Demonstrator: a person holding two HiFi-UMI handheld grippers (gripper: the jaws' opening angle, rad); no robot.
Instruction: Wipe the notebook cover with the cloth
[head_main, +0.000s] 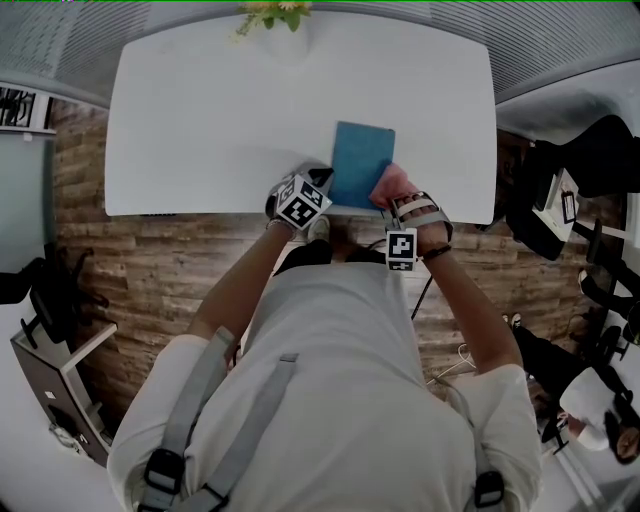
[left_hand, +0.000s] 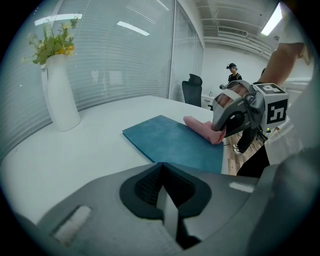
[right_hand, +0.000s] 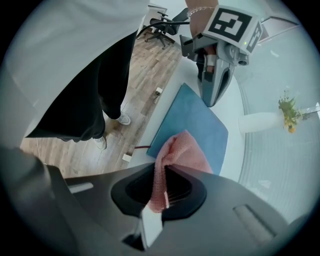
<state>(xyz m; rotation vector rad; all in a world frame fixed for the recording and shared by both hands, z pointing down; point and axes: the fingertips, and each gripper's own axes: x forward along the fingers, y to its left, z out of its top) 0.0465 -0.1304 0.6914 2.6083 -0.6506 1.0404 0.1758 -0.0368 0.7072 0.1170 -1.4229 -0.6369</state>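
A blue notebook (head_main: 360, 160) lies flat near the front edge of the white table (head_main: 200, 120). My right gripper (right_hand: 160, 185) is shut on a pink cloth (right_hand: 176, 152), which drapes onto the notebook's near right corner (right_hand: 195, 117). In the head view the cloth (head_main: 390, 186) sits just ahead of the right gripper (head_main: 405, 215). My left gripper (head_main: 305, 195) is at the notebook's near left corner, shut with nothing between its jaws (left_hand: 162, 175). I cannot tell whether its tip touches the cover (left_hand: 170, 140). From the left gripper view, the cloth (left_hand: 202, 128) lies under the right gripper (left_hand: 240, 115).
A white vase (left_hand: 60, 95) with yellow flowers stands at the table's far edge (head_main: 285, 35). Window blinds run behind the table. Office chairs (head_main: 545, 215) stand on the wooden floor to the right, and a person stands far off in the room (left_hand: 232, 72).
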